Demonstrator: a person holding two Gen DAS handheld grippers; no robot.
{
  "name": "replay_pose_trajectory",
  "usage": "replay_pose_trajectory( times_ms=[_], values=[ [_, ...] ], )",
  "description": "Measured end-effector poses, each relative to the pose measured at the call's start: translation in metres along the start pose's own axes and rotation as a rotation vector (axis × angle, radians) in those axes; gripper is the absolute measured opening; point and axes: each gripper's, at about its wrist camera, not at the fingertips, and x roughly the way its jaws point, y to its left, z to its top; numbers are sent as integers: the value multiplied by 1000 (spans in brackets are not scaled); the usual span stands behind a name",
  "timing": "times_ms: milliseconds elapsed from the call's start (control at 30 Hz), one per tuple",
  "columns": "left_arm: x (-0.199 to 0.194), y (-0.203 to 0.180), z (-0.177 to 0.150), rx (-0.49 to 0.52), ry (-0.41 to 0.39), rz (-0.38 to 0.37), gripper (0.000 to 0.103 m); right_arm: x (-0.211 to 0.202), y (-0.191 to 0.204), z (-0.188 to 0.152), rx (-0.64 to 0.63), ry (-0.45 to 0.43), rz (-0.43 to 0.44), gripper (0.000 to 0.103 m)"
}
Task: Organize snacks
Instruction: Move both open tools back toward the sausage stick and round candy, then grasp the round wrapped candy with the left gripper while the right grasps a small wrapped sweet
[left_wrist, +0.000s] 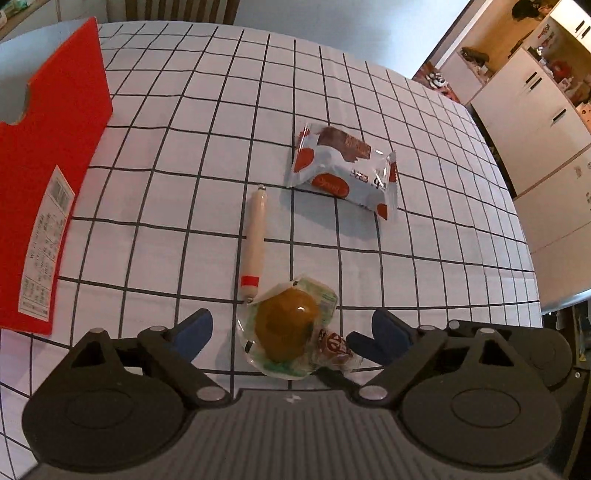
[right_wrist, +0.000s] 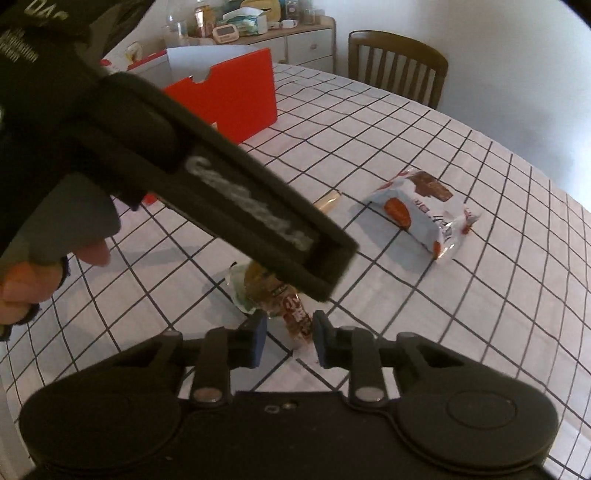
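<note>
A wrapped round brown pastry (left_wrist: 286, 328) lies on the checked tablecloth between the wide-open jaws of my left gripper (left_wrist: 291, 336), which does not touch it. A small brown wrapped candy (left_wrist: 334, 345) lies against it; in the right wrist view this candy (right_wrist: 295, 317) sits between the fingers of my right gripper (right_wrist: 290, 339), which is open with a narrow gap. A wrapped sausage stick (left_wrist: 255, 240) and a blue-and-white cake packet (left_wrist: 343, 171) lie further off. A red box (left_wrist: 48, 177) stands at the left.
The left gripper's body (right_wrist: 207, 184) crosses the right wrist view above the pastry (right_wrist: 255, 284). The cake packet (right_wrist: 424, 210) and the red box (right_wrist: 236, 107) show there too. A wooden chair (right_wrist: 399, 62) stands at the table's far edge, cabinets beyond.
</note>
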Motion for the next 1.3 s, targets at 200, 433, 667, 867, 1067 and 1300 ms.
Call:
replay_pose_trajectory(
  times_ms=[200,433,667,867,1067,1300],
  values=[
    [5,-1,0,-4,14,5,86,-6,1,-7,-2,14,-16,10],
    [12,-8,-5,23,23,32,72,-25,-4,-27,70,41,-10,8],
    [11,-16,-10,72,0,106,54,-37,-6,-39,122,39,-6,8],
    [3,-11,-18,71,-12,101,49,-40,-5,-43,157,33,-19,8],
    [-9,4,-33,38,4,56,48,-47,-4,-45,203,19,-30,8],
    [-36,28,-63,-9,-3,24,48,-59,1,-45,298,-16,-34,8]
  ],
)
